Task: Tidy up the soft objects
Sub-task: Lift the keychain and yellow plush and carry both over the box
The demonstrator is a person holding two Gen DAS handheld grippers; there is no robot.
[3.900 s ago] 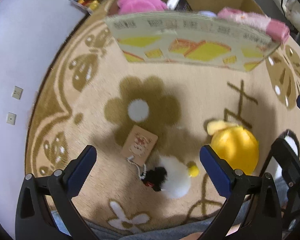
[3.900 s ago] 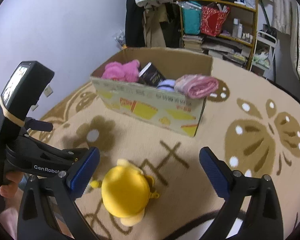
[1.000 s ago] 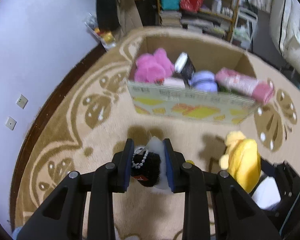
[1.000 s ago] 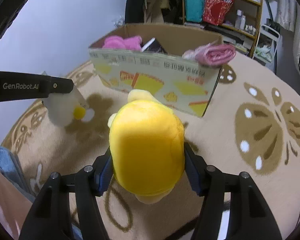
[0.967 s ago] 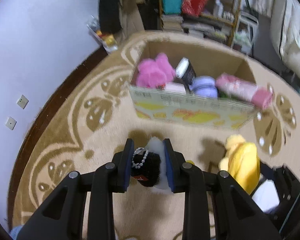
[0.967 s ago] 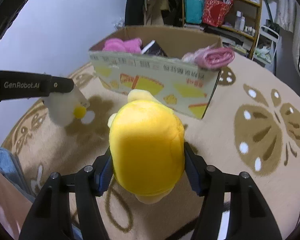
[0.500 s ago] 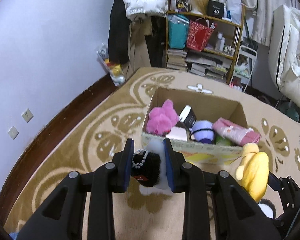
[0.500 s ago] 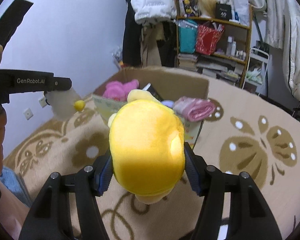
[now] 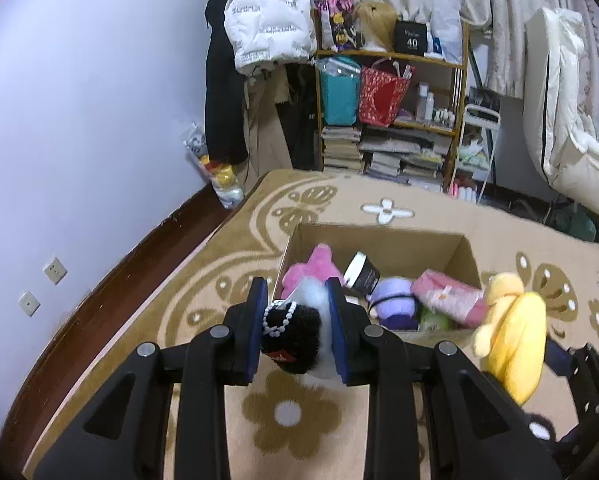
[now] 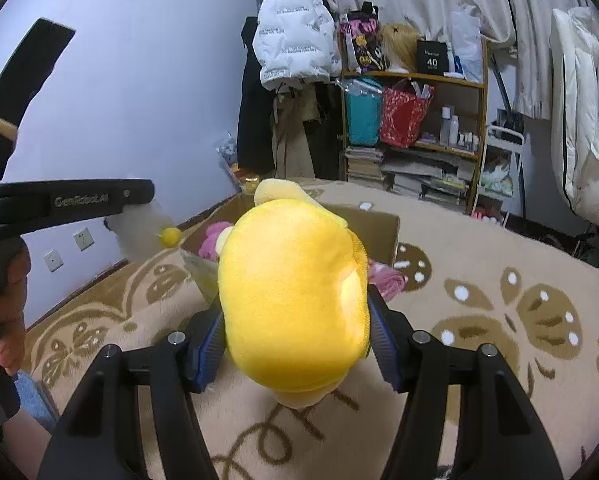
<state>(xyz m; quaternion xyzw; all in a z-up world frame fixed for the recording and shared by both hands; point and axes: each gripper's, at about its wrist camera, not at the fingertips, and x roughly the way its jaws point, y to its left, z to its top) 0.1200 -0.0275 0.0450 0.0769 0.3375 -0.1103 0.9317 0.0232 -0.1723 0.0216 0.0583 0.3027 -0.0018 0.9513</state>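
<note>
My left gripper (image 9: 297,330) pinches the white plush (image 9: 313,304), my right gripper (image 10: 295,336) squeezes the yellow plush (image 10: 293,300); a loose release could miss the box (image 9: 379,236).

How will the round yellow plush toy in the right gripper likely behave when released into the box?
The yellow plush toy bulges past the right gripper, so it's probably soft and springy. Fuzzy fabric likely resists slipping. Rounded, it might roll slightly.
</note>
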